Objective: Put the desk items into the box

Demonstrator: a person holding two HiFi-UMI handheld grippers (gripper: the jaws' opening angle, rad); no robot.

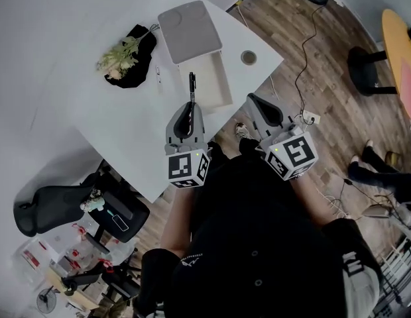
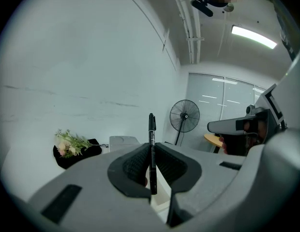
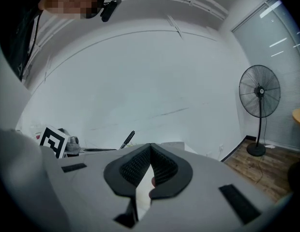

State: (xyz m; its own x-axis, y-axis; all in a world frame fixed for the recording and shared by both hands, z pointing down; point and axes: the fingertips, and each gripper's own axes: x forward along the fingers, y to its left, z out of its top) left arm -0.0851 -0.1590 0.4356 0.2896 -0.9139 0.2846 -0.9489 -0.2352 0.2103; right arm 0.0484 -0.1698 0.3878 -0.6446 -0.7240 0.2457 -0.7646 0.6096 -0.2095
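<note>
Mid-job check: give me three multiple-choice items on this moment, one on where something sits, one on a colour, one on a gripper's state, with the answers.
1. The flower sprig lies:
A) on the black pouch
B) in the box
C) on the floor

2. The pen in the left hand-held gripper is:
A) red
B) black
C) white

3. The right hand-held gripper is:
A) shut on a pen
B) wide open
C) shut, with nothing in it

Answers:
1 A: the head view shows the sprig across the pouch on the desk.
2 B: the left gripper view shows a black pen standing upright between the jaws.
3 C: the right gripper view shows the jaws meeting at the tips with nothing between them.
</note>
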